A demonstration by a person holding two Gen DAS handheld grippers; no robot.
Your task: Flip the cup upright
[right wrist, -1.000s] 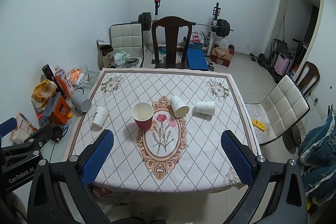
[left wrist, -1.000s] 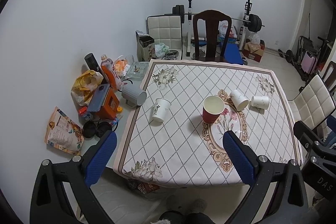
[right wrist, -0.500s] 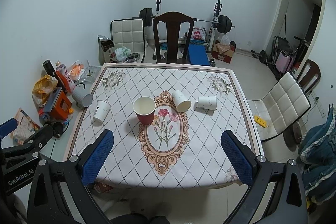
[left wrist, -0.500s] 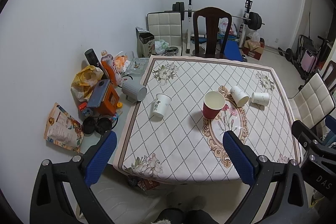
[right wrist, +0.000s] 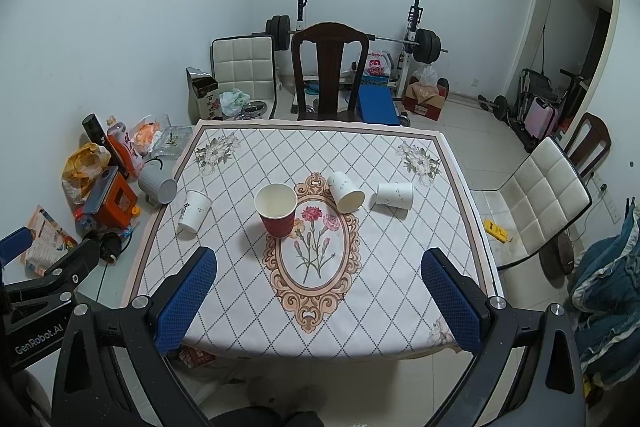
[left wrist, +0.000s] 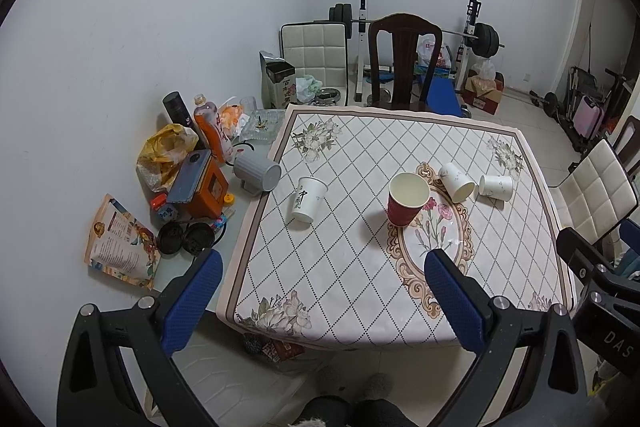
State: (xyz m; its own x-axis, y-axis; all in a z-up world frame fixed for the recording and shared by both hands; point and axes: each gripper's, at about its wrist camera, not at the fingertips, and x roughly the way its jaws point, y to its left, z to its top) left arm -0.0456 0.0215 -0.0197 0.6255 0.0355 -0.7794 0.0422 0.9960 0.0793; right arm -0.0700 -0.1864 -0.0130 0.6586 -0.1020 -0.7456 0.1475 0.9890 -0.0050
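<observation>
While two white paper cups lie on their sides, one (right wrist: 346,193) touching the far rim of the tablecloth's oval flower medallion (right wrist: 314,259) and one (right wrist: 395,195) just right of it, the left gripper (left wrist: 324,301) and right gripper (right wrist: 318,301) hang wide open and empty, well short of the medallion. A careless pinch could crush a cup, send it rolling, or knock the upright red cup (right wrist: 277,209) at the medallion's left rim.

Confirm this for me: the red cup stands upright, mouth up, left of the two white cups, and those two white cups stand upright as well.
Not quite. The red cup does stand upright, mouth up, left of them, but the two white cups lie tipped on their sides on the tablecloth. The right wrist view shows it.
</observation>
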